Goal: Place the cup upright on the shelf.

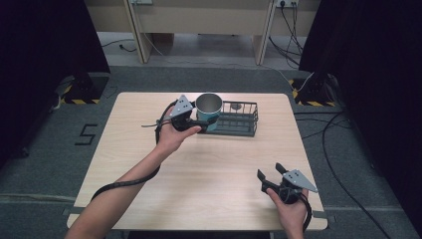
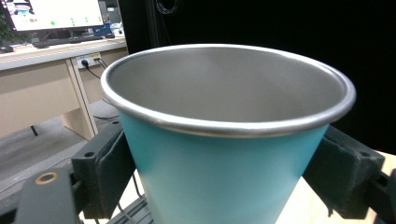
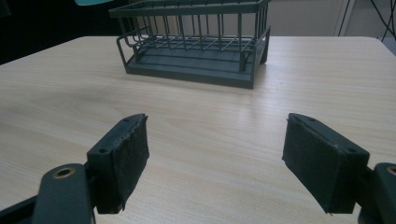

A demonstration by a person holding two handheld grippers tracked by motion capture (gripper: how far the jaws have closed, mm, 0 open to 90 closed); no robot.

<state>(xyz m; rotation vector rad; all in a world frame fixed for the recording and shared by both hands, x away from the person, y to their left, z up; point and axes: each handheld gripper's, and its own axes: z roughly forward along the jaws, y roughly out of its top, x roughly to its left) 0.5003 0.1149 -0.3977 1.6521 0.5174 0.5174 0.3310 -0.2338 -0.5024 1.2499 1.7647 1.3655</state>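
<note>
Gripping a teal cup [image 1: 208,110] w/ a bare metal rim and inside, the left gripper [image 1: 201,121] sits at about 11 o'clock from the table [image 1: 209,169] centre in the high view, the person's left hand [image 1: 174,134] wrapped round its body and the forearm coming in from 7 o'clock. In the left gripper view both black pads press the cup [image 2: 224,154] walls, one each side, well below the rim; cup stands upright, mouth open to the camera. From the high view the cup is at the left end of a dark wire basket [image 1: 240,119], which lies toward 12 o'clock on the table; can't tell whether the cup is resting inside it or held just above/beside it. A small dark round item [image 1: 236,106] lies in the basket, too small to identify. Moving right: the right gripper [image 1: 271,175] is near the table's 5 o'clock corner, held by the right hand [image 1: 291,206], well apart from the basket. Its jaws are spread wide w/ nothing between them; the right gripper view shows the two pads low over bare wood, the basket [image 3: 196,51] ahead at 12 o'clock, and a sliver of teal at the top edge. Cables trail over the grey floor beyond the table.
</note>
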